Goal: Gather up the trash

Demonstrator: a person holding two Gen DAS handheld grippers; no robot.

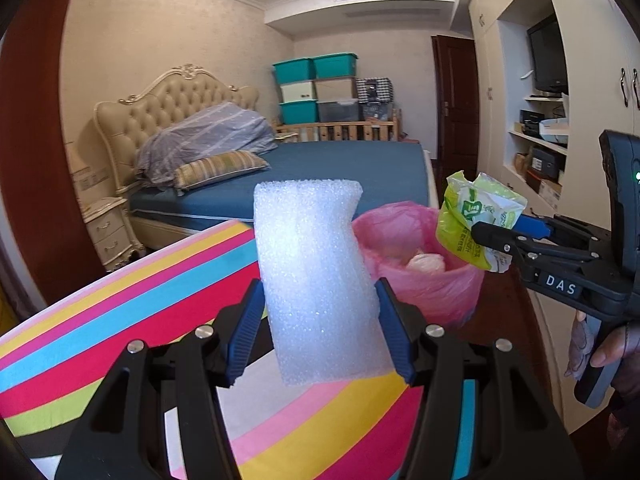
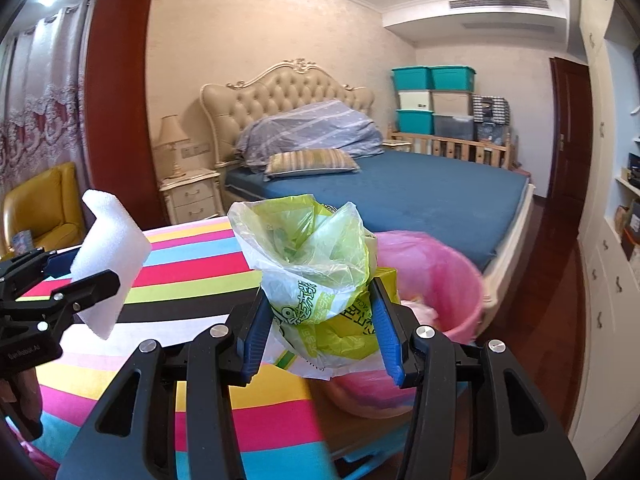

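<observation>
- The left gripper point(image 1: 318, 328) was clamped on a slab of white foam point(image 1: 316, 280); its ribbed blue pads point(image 1: 245, 332) pressed into both sides of the slab, which stood upright, bubbly and faintly glistening, with a bent top edge.
- From the right wrist view the same foam point(image 2: 108, 264) showed as a folded, L-shaped piece held above the table.
- The right gripper point(image 2: 320, 328) was closed on a crumpled plastic wrapper point(image 2: 316, 276), thin and translucent, lime green and white with printed characters; its open mouth flared upward.
- In the left wrist view that wrapper point(image 1: 476, 216) hung just over the far rim of the bin.
- The bin point(image 1: 420, 272) was round, lined with a glossy pink plastic bag, and held a pale wad of something inside; it stood just beside the table edge.
- The tablecloth point(image 2: 192, 264) was smooth, banded in pink, yellow, blue, red, green, black and white stripes.
</observation>
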